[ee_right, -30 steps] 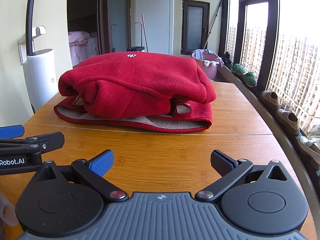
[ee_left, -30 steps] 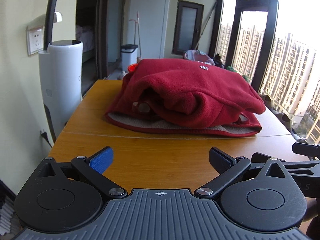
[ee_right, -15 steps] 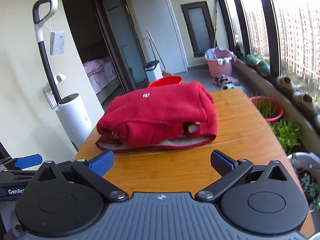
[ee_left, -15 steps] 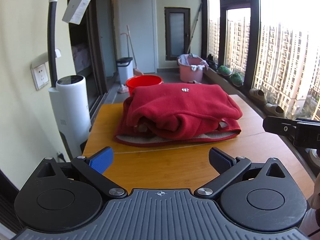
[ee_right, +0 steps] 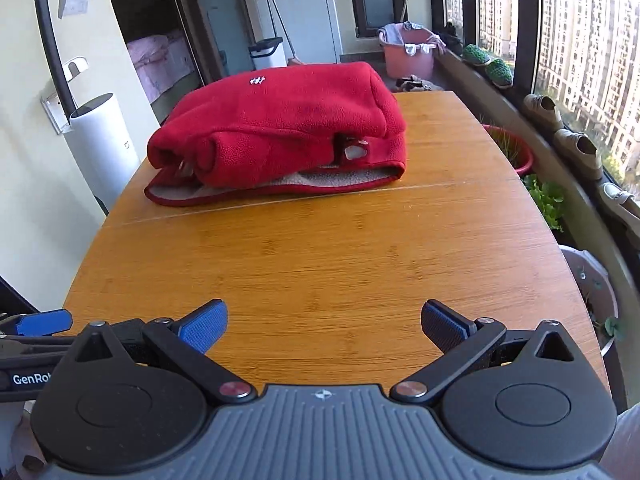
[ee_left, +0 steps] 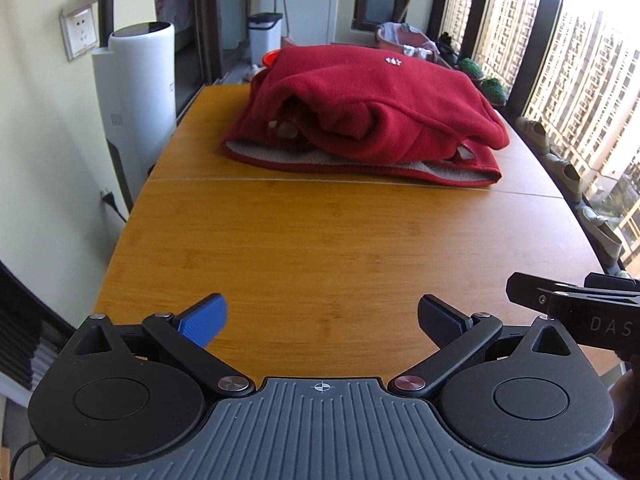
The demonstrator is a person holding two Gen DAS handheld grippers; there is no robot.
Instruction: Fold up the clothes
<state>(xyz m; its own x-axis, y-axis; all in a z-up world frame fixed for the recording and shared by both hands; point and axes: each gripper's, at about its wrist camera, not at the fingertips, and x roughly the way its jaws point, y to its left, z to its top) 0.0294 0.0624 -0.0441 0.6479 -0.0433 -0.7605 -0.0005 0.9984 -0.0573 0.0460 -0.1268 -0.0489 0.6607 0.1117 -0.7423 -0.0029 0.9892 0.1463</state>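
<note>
A red fleece (ee_left: 372, 108) lies folded into a thick bundle on the far half of the wooden tabletop (ee_left: 320, 248), just beyond the seam that crosses the boards. Its pale lining shows along the near bottom edge, and a small white logo sits on top. In the right view the fleece (ee_right: 280, 124) lies left of centre, with the same lining strip facing the camera.

The left claw (ee_left: 322, 320) is wide open and empty, above the near edge of the tabletop, well apart from the fleece. The right claw (ee_right: 324, 322) is likewise wide open and holds nothing, over the near part of the tabletop (ee_right: 320, 264). Each claw shows at the edge of the other's view, so the two sit side by side.

A white cylinder (ee_left: 136, 92) stands off the left side of the tabletop by the wall. A pink tub (ee_right: 408, 56) sits on the floor beyond the far end, and shoes (ee_right: 576, 144) line the window ledge at right.
</note>
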